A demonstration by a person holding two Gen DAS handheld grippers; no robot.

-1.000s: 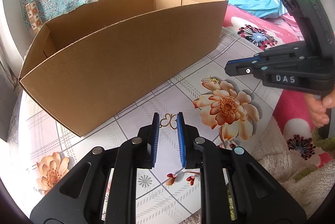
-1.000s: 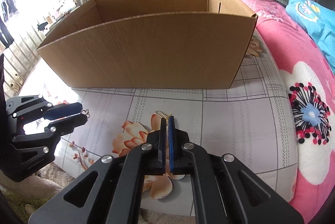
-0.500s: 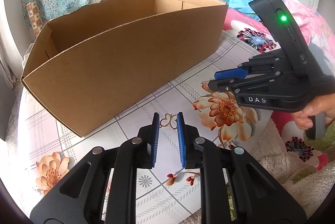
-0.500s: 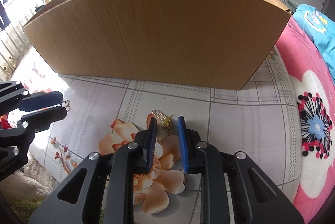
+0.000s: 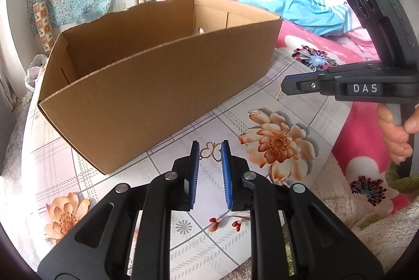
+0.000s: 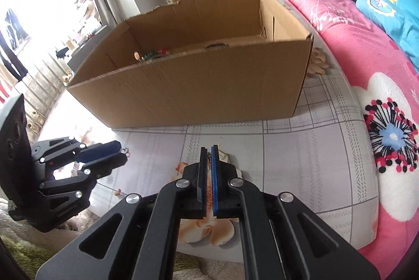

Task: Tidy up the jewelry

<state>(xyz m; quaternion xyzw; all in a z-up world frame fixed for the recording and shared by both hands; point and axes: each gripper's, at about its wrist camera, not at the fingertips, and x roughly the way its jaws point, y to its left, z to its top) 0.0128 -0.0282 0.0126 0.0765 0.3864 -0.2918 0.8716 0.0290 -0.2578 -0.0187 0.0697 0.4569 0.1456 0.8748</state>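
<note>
A gold butterfly-shaped piece (image 5: 211, 150) lies on the tablecloth between the tips of my open left gripper (image 5: 210, 149). My right gripper (image 6: 208, 153) is shut on a small gold dangling piece (image 5: 279, 96) and holds it above the table, in front of the cardboard box (image 5: 157, 81). It also shows in the left wrist view (image 5: 288, 85). A small silver clip-like piece (image 5: 254, 112) lies on the cloth below it. Some jewelry (image 6: 149, 54) lies inside the box (image 6: 209, 86).
The flower-print tablecloth (image 5: 277, 146) covers the table. A pink floral blanket (image 6: 387, 123) lies to the right and a fluffy cloth (image 5: 366, 214) at the table's near right edge. The box's front wall stands close behind both grippers.
My right gripper closed on the gold piece and lifted it off the cloth, moving back and up. My left gripper stayed open around the butterfly piece.
</note>
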